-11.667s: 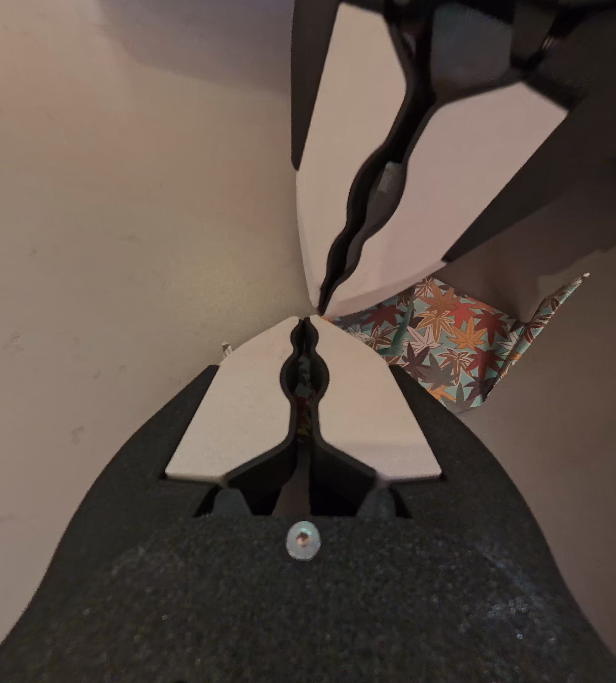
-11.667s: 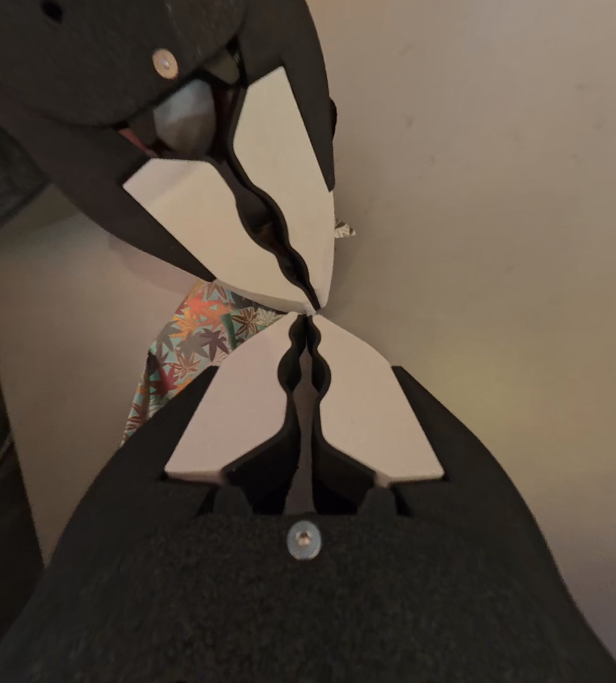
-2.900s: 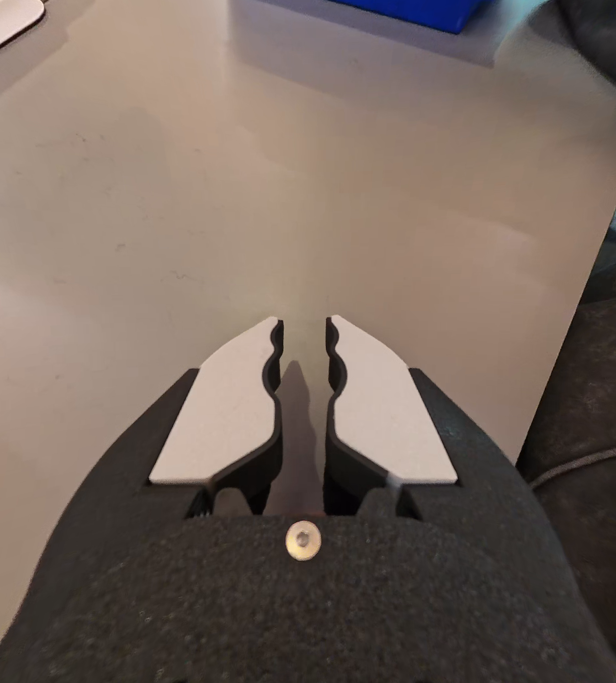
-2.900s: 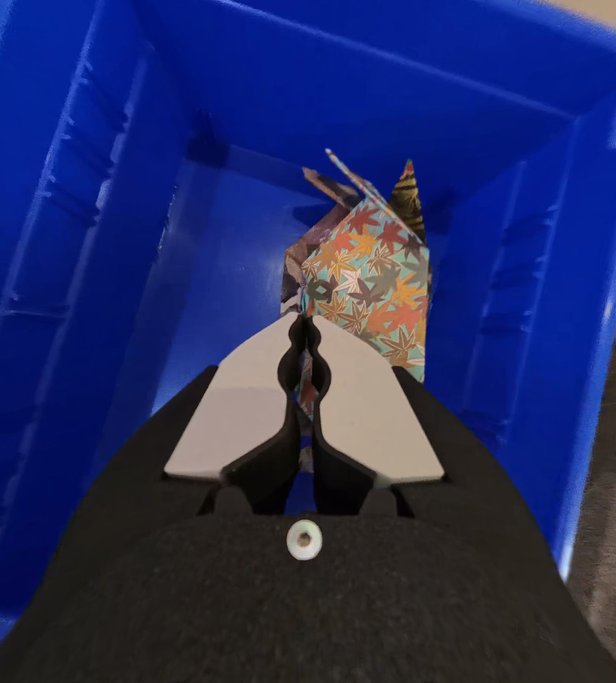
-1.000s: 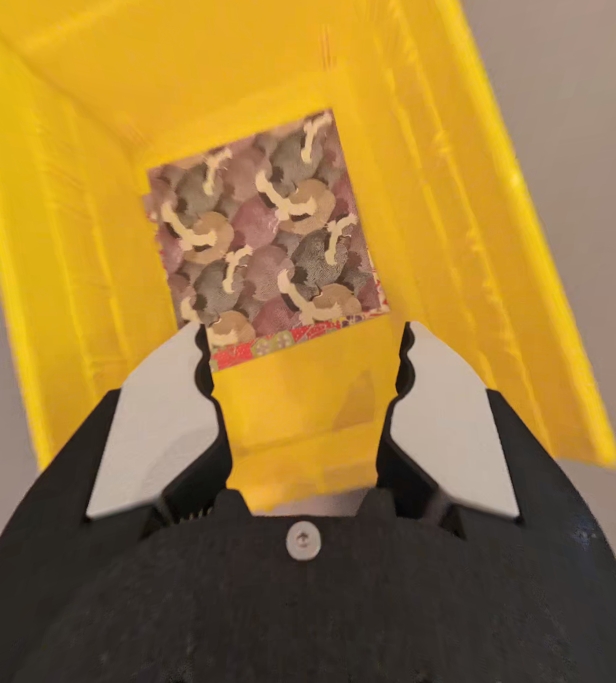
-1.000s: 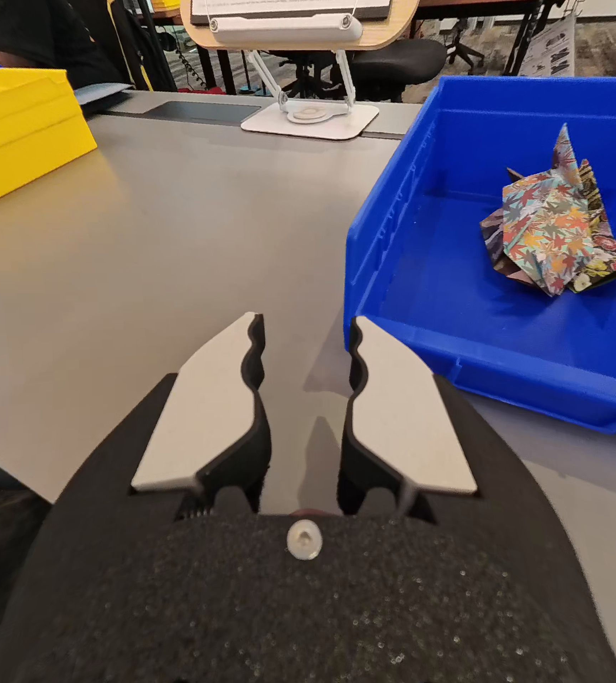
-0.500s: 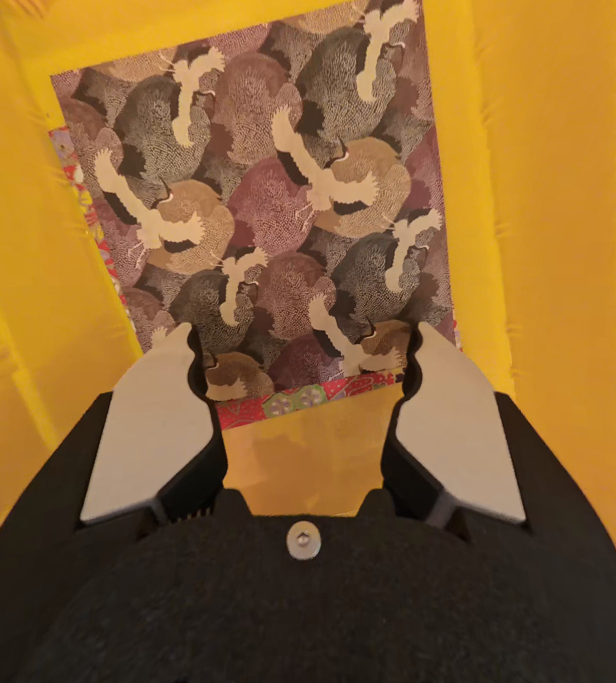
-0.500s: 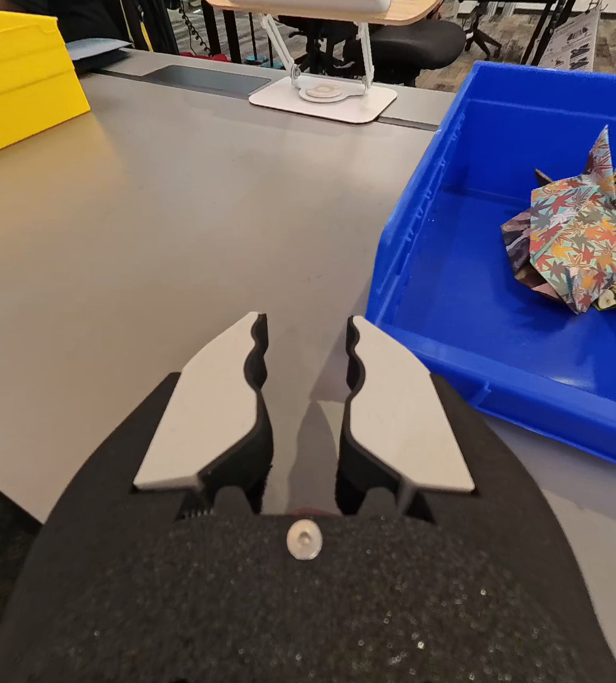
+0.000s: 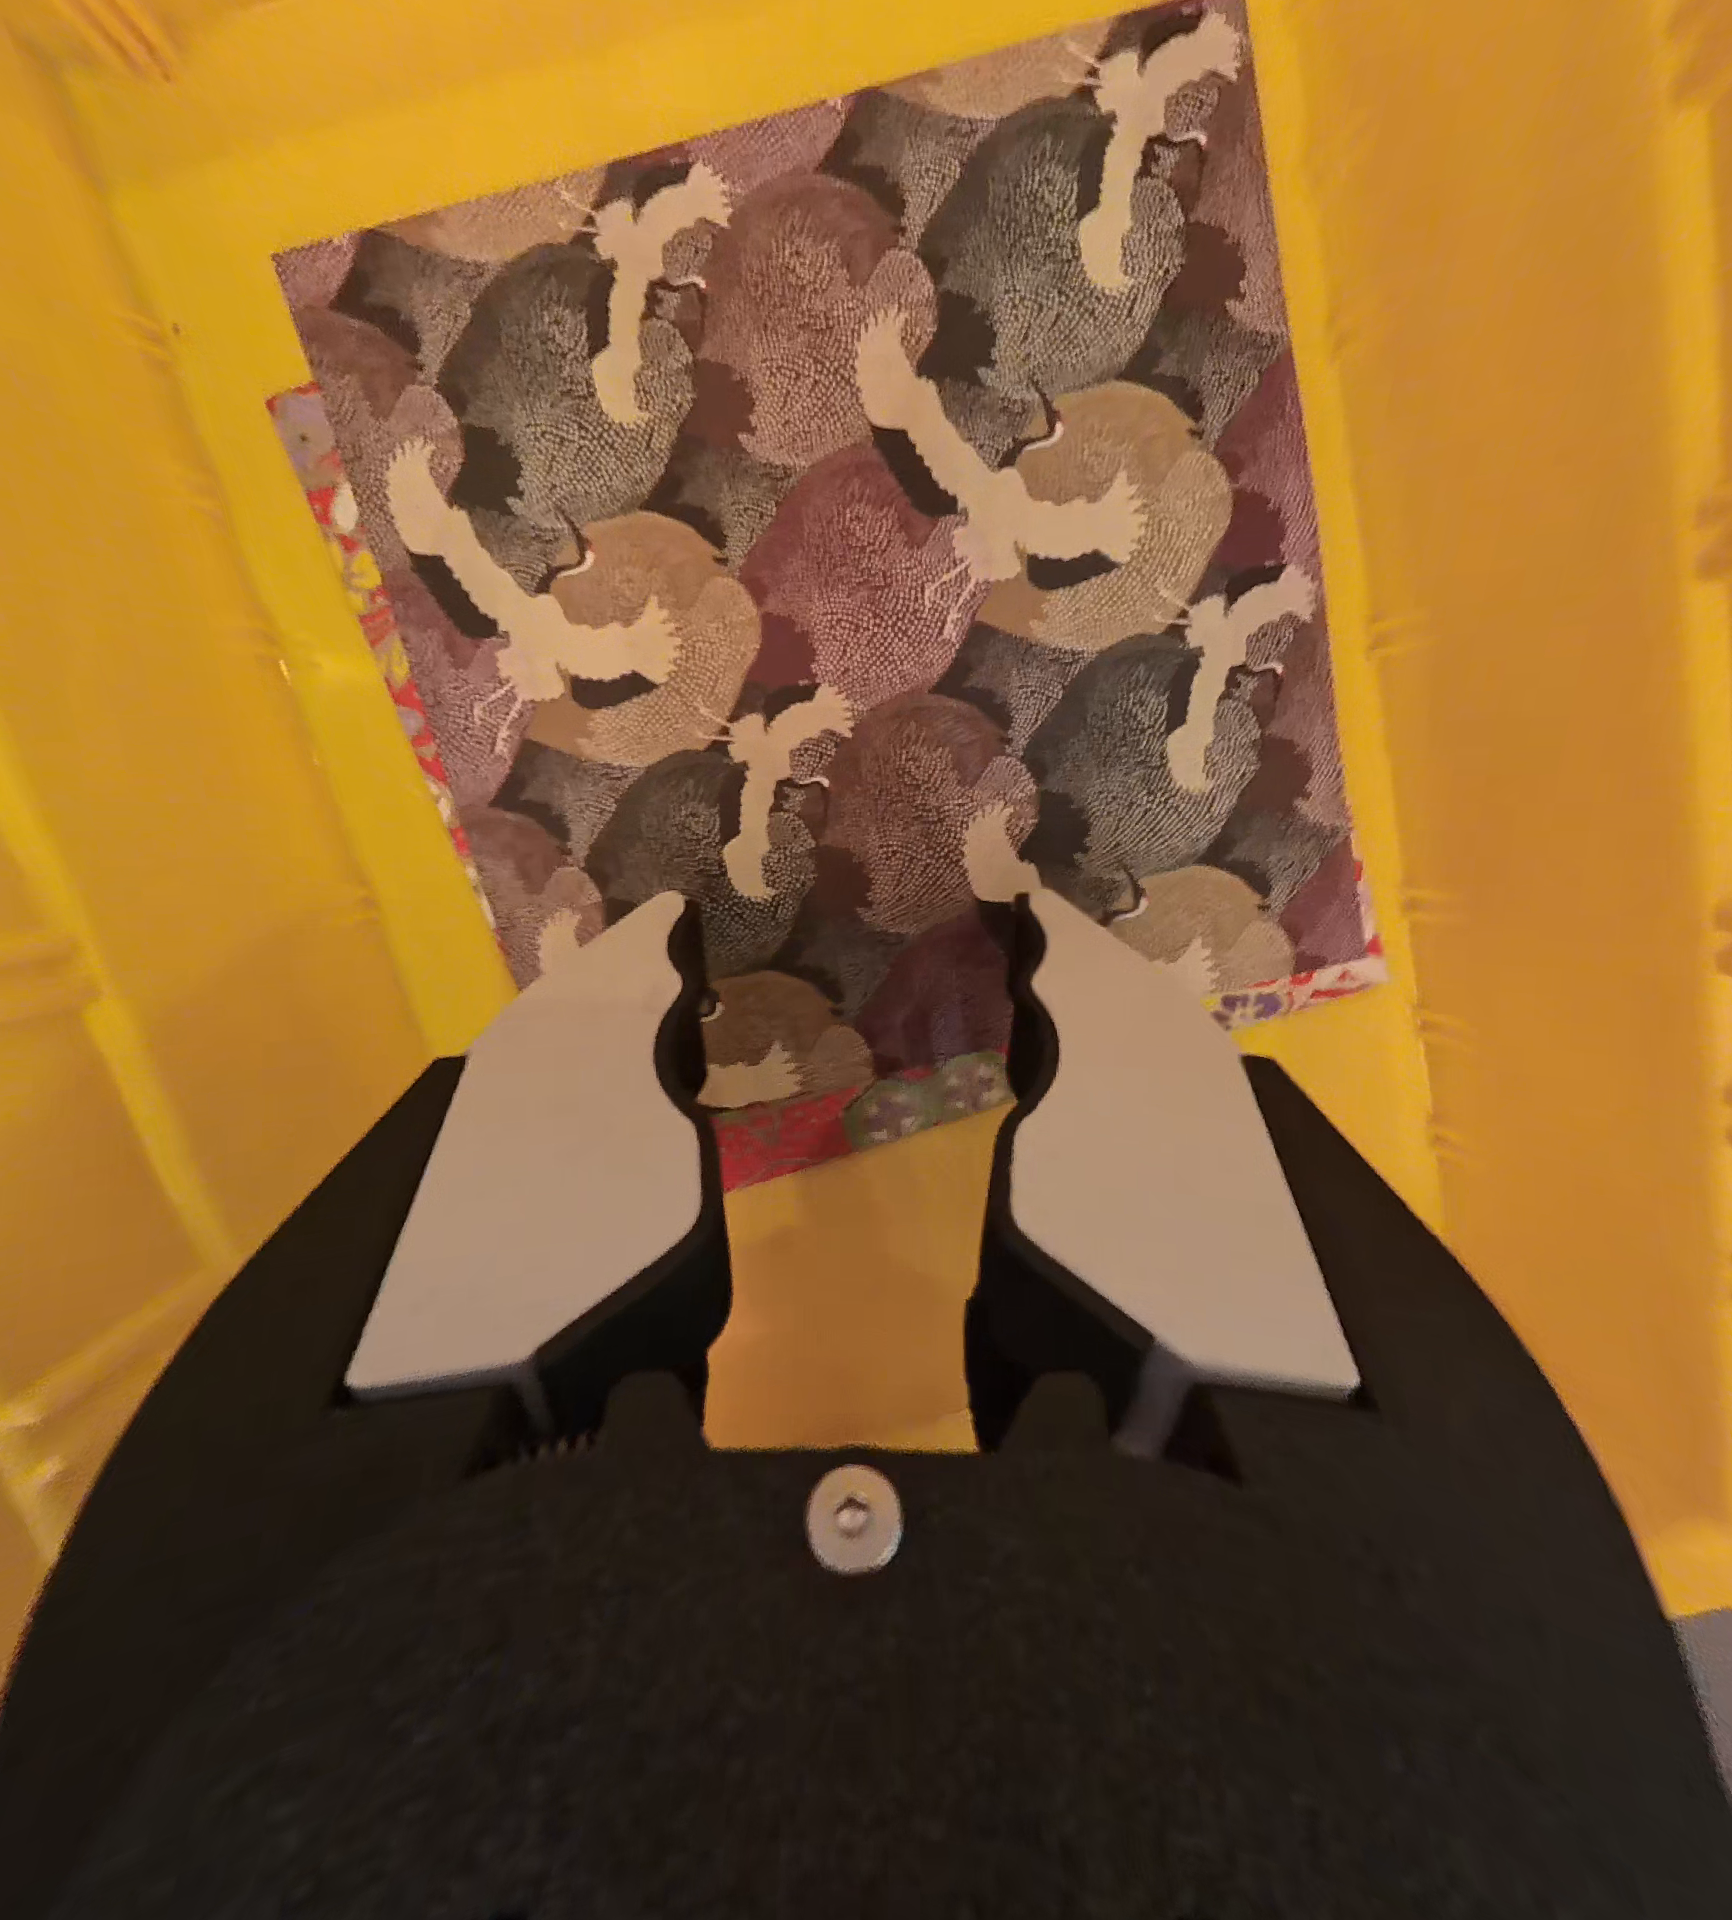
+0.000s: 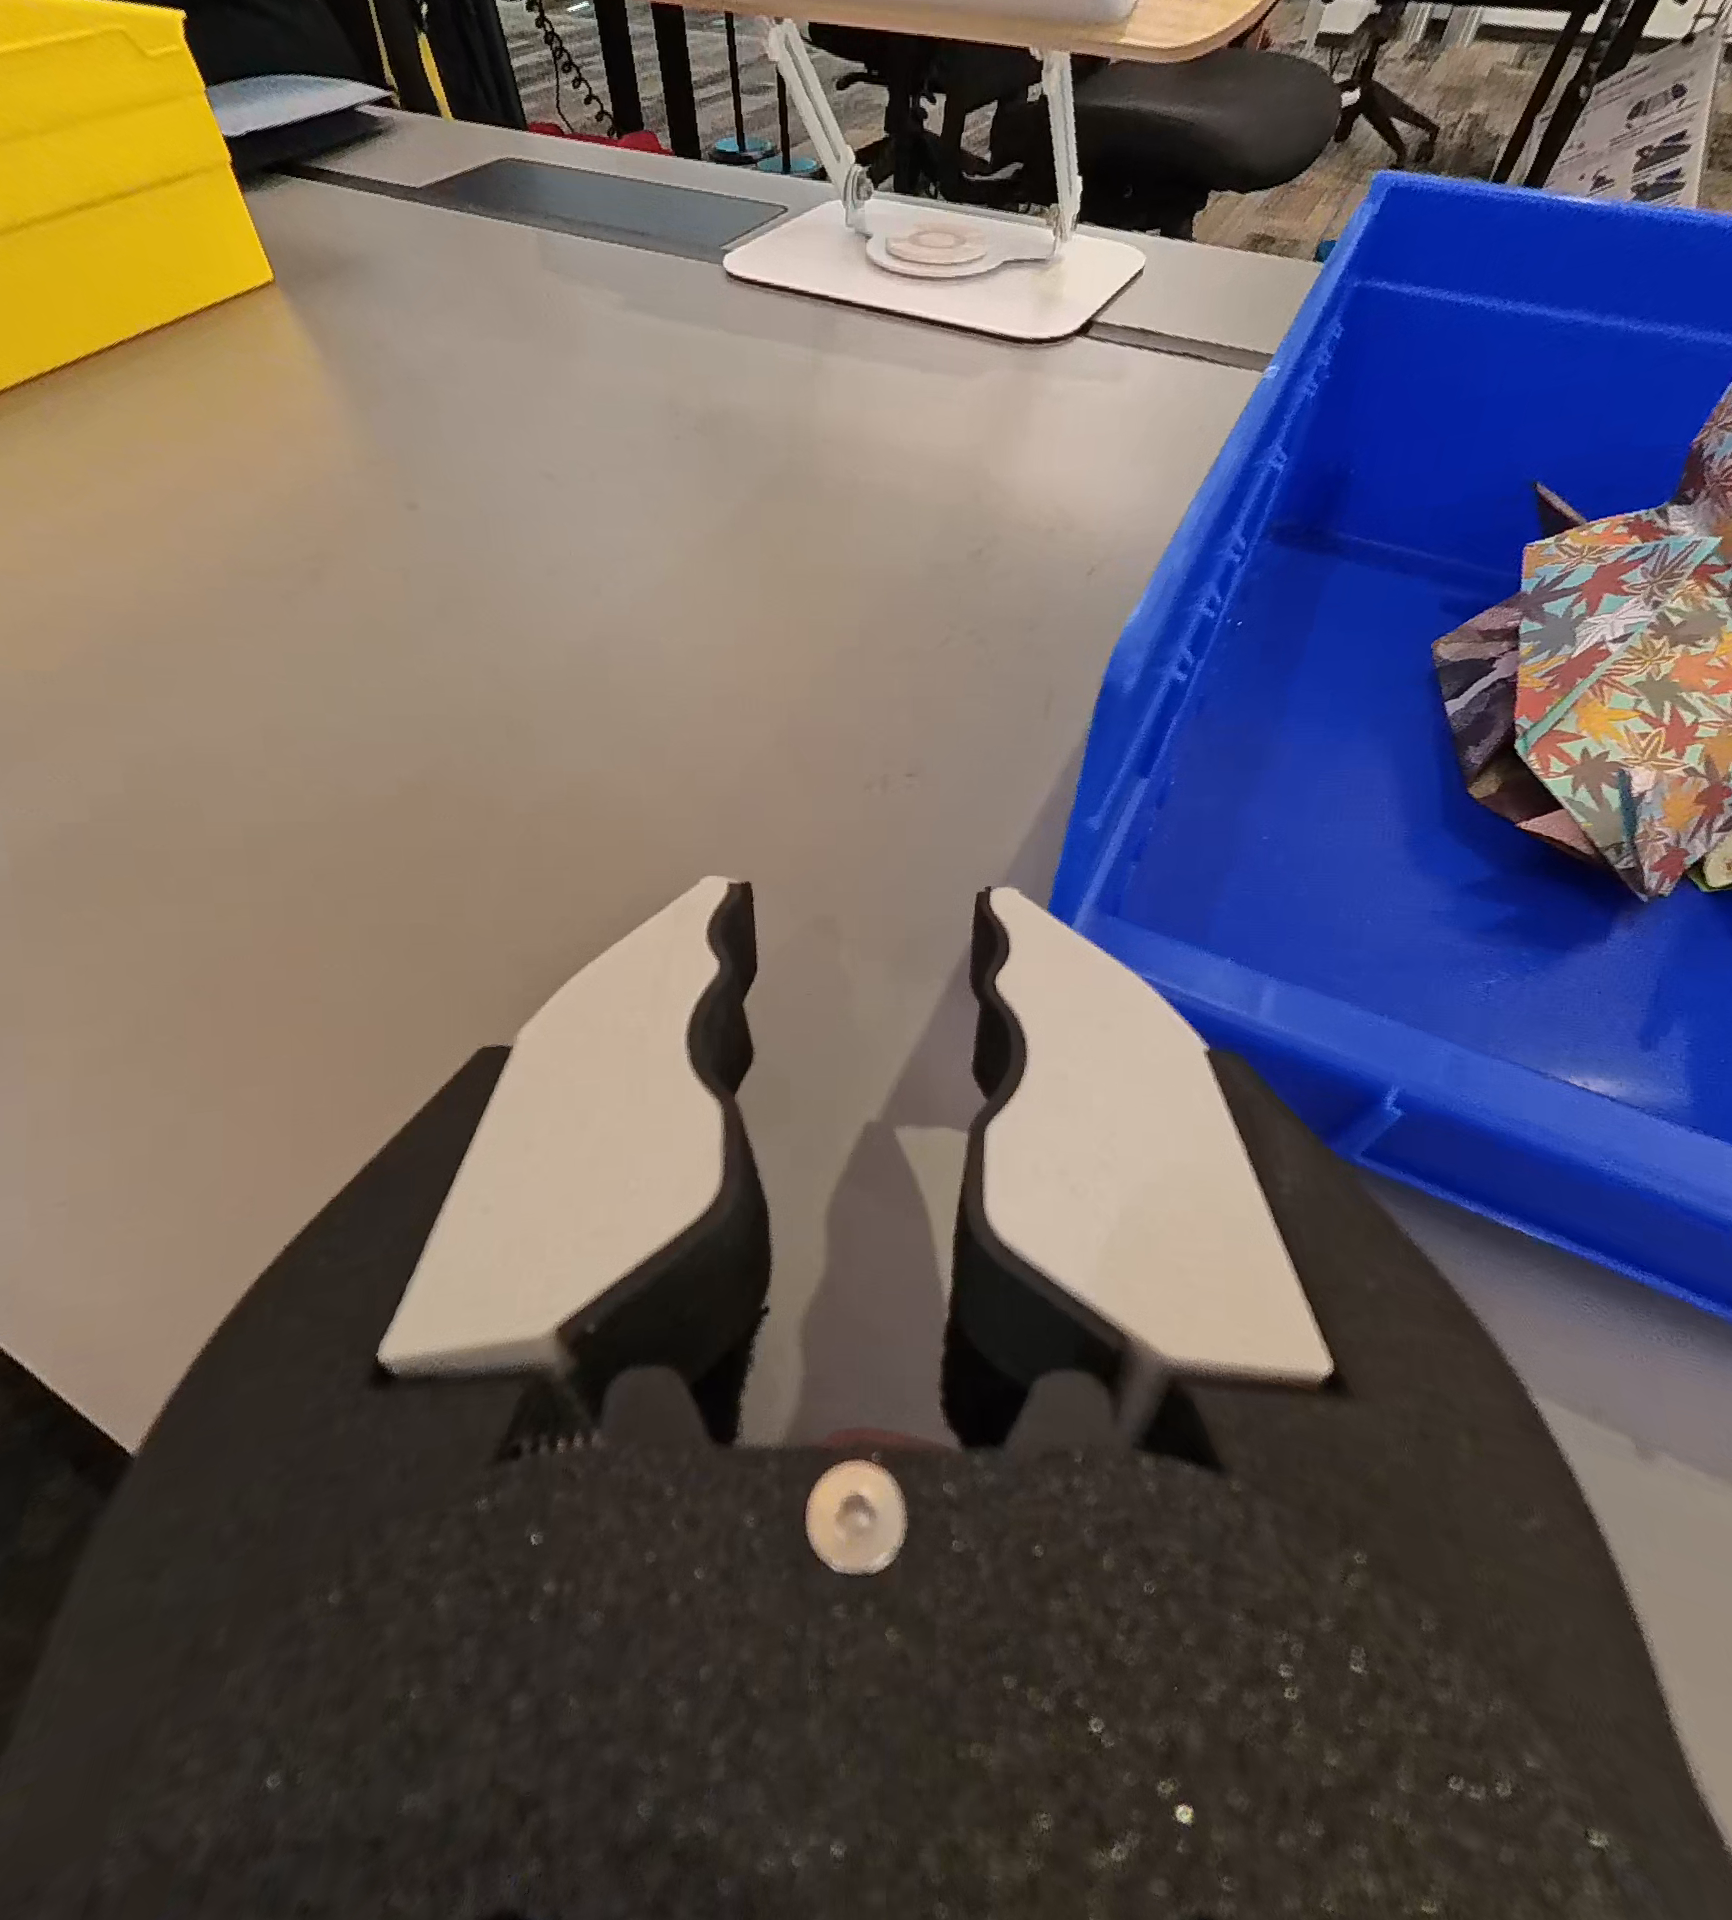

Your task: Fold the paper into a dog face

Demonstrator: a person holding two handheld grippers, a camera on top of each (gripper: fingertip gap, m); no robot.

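Yellow bin (image 9: 114, 727) holding crane-print paper (image 9: 841, 540) under parted, empty left gripper (image 9: 846, 920), right gripper (image 10: 862, 904) parted, empty, beside blue bin (image 10: 1257, 1039)

Our left gripper (image 9: 846, 914) down inside the yellow bin (image 9: 114, 727), jaws apart above the crane-patterned paper (image 9: 841, 540), we note red patterned sheet (image 9: 789, 1138) edging out beneath
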